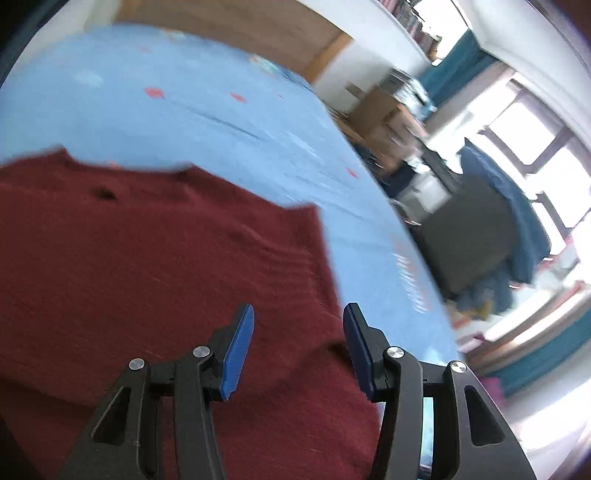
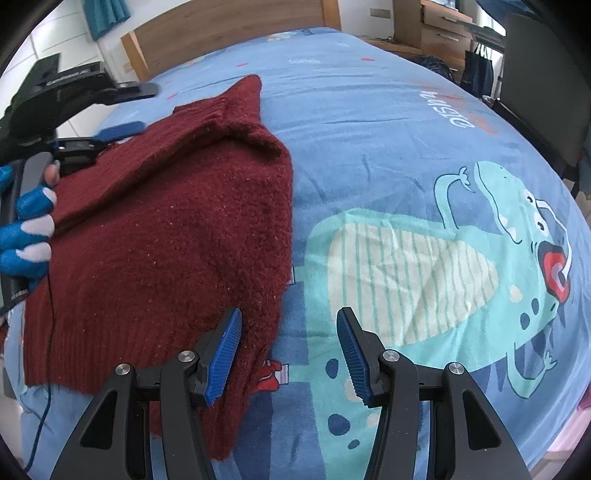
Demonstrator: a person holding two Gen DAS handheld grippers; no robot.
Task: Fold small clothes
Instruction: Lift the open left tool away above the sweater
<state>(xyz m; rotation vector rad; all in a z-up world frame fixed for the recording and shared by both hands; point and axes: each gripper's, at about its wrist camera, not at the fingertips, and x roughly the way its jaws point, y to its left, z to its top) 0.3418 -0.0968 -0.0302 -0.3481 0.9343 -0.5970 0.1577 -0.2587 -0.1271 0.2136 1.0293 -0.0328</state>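
A dark red knitted sweater (image 2: 166, 236) lies partly folded on the blue dinosaur-print bed sheet (image 2: 369, 129), one flap laid over its body and a cuff pointing toward the headboard. My right gripper (image 2: 288, 325) hovers open above the sweater's near right edge, nothing pressed between its blue pads. My left gripper (image 2: 142, 109) shows at the sweater's far left side, held by a hand in a blue and white glove (image 2: 29, 225). In the left wrist view the left gripper (image 1: 297, 321) is open over the sweater (image 1: 147, 258), empty, and the picture is blurred.
A wooden headboard (image 2: 221, 26) closes the far end of the bed. A dark chair (image 1: 469, 236) and wooden furniture (image 1: 376, 114) stand past the bed's edge, by bright windows. A thin blue cable (image 2: 46, 406) hangs at the near left.
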